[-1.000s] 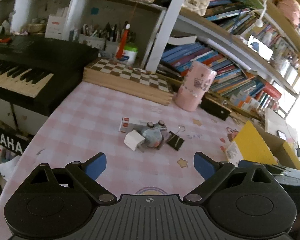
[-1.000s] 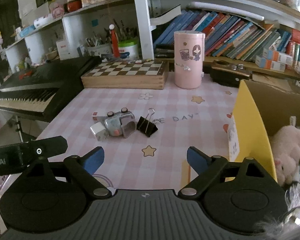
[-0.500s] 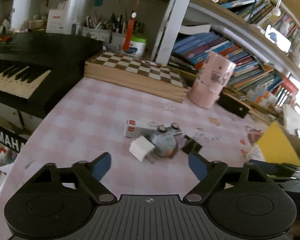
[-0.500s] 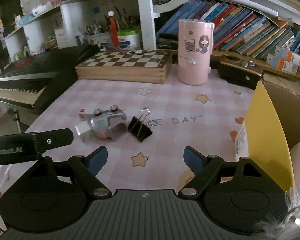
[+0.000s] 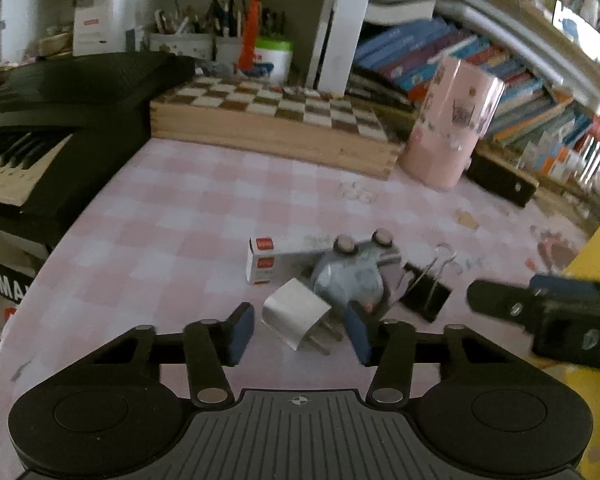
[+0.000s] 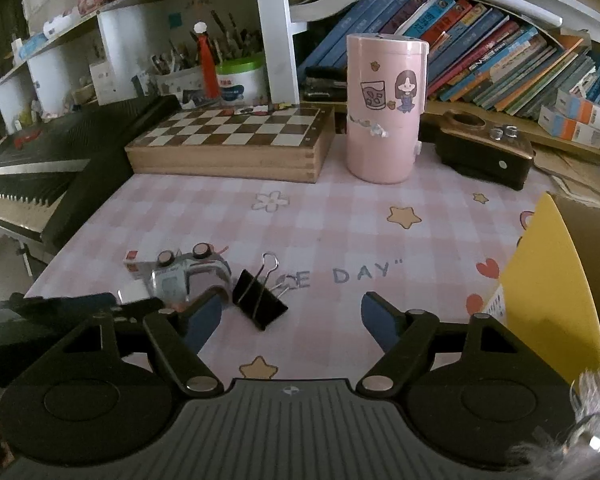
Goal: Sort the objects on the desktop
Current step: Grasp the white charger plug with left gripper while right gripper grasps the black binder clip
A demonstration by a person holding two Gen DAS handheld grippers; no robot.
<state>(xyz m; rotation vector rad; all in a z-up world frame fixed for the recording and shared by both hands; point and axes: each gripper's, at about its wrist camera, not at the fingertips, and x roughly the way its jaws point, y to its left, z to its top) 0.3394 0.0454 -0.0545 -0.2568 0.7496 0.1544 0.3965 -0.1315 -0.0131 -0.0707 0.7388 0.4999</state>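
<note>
A small pile lies on the pink checked tablecloth [image 5: 188, 216]: a white plug adapter [image 5: 296, 314], a grey toy car [image 5: 352, 276], a white box with red labels [image 5: 262, 258] and a black binder clip [image 5: 426, 294]. My left gripper [image 5: 300, 332] straddles the adapter. Its jaws are closing, with a thin gap still showing at each pad. My right gripper [image 6: 292, 320] hangs low over the binder clip [image 6: 258, 300], which lies between its fingers nearer the left one. Its jaws are wide and closing slowly, untouched by the clip. The toy car [image 6: 188, 276] sits just left of it.
A yellow cardboard box [image 6: 548, 272] with a plush toy inside stands at the right. A wooden chessboard box [image 6: 236, 140], a pink cylinder [image 6: 384, 108] and a black case [image 6: 484, 156] line the back. A piano keyboard [image 5: 40, 120] borders the left edge.
Both grippers have moved forward and down toward the pile. The left jaws have narrowed sharply around the white adapter. The right jaws have narrowed a little over the binder clip.
</note>
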